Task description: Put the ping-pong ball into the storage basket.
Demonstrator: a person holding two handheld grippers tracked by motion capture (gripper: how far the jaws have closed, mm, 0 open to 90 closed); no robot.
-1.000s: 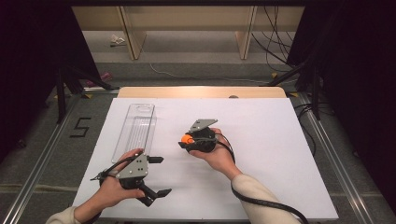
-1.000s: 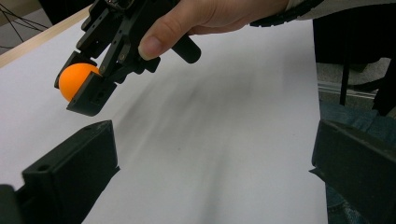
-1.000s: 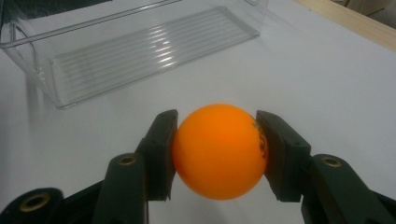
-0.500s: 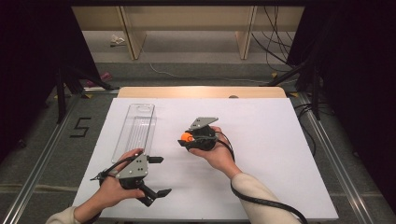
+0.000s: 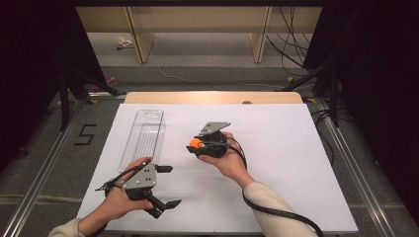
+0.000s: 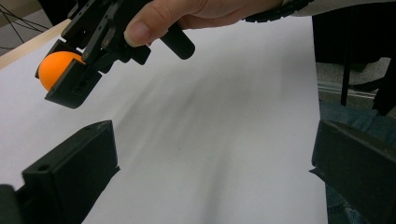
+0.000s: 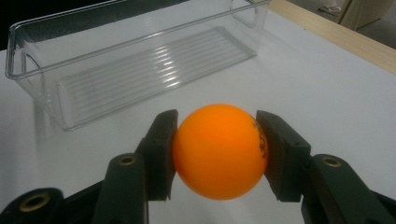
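Note:
An orange ball [image 7: 218,150] sits clamped between the two black jaws of my right gripper [image 5: 194,146], held a little above the white table near its middle. The ball [image 5: 195,143] points toward a clear plastic bin [image 5: 144,136] lying empty at the left of the table. In the right gripper view that bin [image 7: 135,56] lies just ahead and to the left of the ball. My left gripper [image 5: 168,186] rests near the front left of the table, open with nothing between its jaws. In the left gripper view the ball [image 6: 56,67] shows at upper left, in the other gripper.
The white table top [image 5: 286,148] stretches wide to the right of both hands. A wooden strip [image 5: 212,97] edges the table's far side. Black cables [image 5: 276,210] trail from the right gripper along the forearm. Dark curtains stand at both sides.
The right gripper with the ball has shifted very slightly. The left gripper has stayed in place.

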